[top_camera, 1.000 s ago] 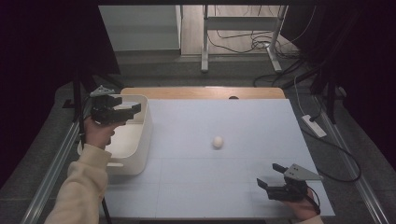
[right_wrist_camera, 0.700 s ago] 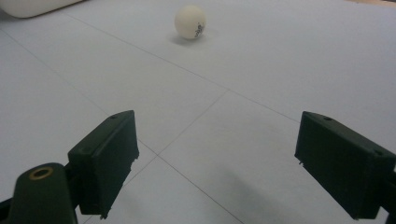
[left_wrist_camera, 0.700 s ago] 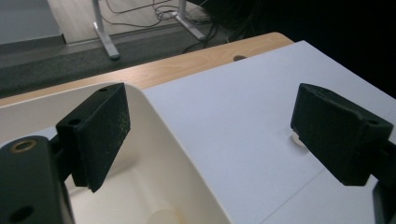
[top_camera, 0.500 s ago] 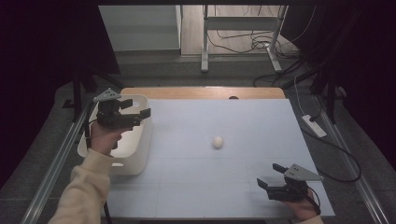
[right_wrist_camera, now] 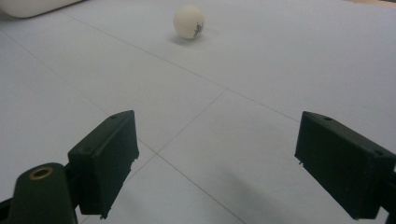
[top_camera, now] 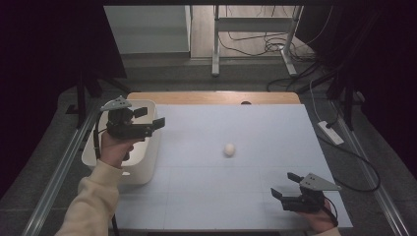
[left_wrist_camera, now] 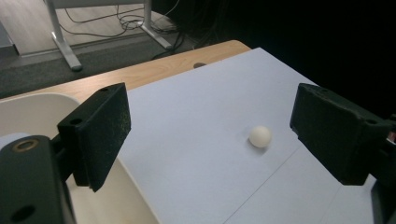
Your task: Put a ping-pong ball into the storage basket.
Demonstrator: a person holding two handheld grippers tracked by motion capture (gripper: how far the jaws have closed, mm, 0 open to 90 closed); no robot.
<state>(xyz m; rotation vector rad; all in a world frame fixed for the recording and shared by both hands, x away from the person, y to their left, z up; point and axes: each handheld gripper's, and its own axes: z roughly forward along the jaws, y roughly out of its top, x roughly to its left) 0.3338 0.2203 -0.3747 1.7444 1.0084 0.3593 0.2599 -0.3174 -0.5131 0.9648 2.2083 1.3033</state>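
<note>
A white ping-pong ball [top_camera: 229, 149] sits alone near the middle of the pale tabletop [top_camera: 255, 196], well apart from both claws. The left claw [top_camera: 147, 117] hangs above the white plastic bin [top_camera: 142, 169] at the tabletop's left edge, its jaws spread wide with nothing between them; in the left gripper view the ball [left_wrist_camera: 260, 136] lies ahead on the surface, framed between the two black pads. The right claw [top_camera: 285, 186] rests low near the front right corner, jaws likewise wide apart and empty, with the ball [right_wrist_camera: 189, 21] far up ahead of it and small dark print showing on its side.

The likely work is picking up the ball and dropping it in the bin. The main risk is the ball itself: light, round and free on a smooth surface, it would probably roll off at the slightest nudge from a pad arriving off-centre or one side first. A squeeze that catches it above or below its widest part could squirt it out. If the left claw sets off low, it could clip the bin's rim [left_wrist_camera: 140, 205].
</note>
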